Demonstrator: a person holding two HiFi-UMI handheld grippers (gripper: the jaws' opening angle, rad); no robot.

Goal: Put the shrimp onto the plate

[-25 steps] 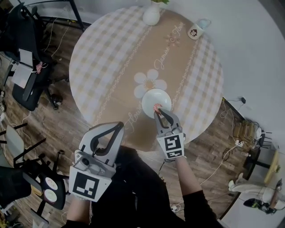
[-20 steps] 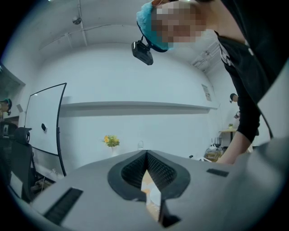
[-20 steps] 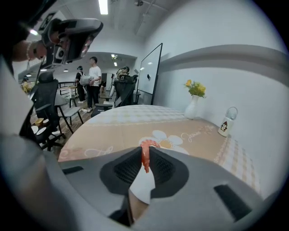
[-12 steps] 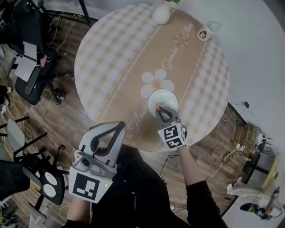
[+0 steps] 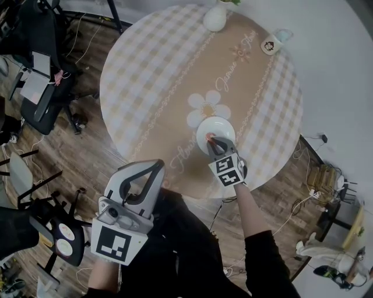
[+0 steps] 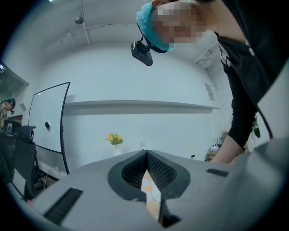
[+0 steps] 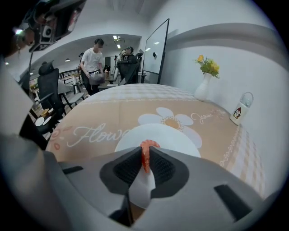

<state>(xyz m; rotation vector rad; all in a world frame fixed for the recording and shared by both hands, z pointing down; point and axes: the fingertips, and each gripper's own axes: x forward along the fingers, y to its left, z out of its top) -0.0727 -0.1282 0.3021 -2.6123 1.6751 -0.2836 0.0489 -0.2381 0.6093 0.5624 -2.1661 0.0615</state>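
Observation:
A small orange-red shrimp (image 7: pixel 145 155) is pinched between the jaws of my right gripper (image 7: pixel 145 163), which is shut on it. The gripper hangs over the near edge of the white plate (image 7: pixel 162 135), with the shrimp's curled end sticking out above the plate. From the head view, the right gripper (image 5: pixel 213 140) reaches the plate (image 5: pixel 220 126) on the round table's beige flower runner. My left gripper (image 5: pixel 157 166) is held off the table's near edge, low at the left. Its jaws are together with nothing between them (image 6: pixel 146 158).
A white vase of yellow flowers (image 5: pixel 214 17) and a small mug with a figure on it (image 5: pixel 270 43) stand at the table's far side. Office chairs (image 5: pixel 35 64) crowd the floor at left. In the right gripper view a person (image 7: pixel 92 63) stands beyond the table.
My right gripper has moved a little forward with the shrimp, from the plate's near rim to over the plate. The left gripper has stayed put.

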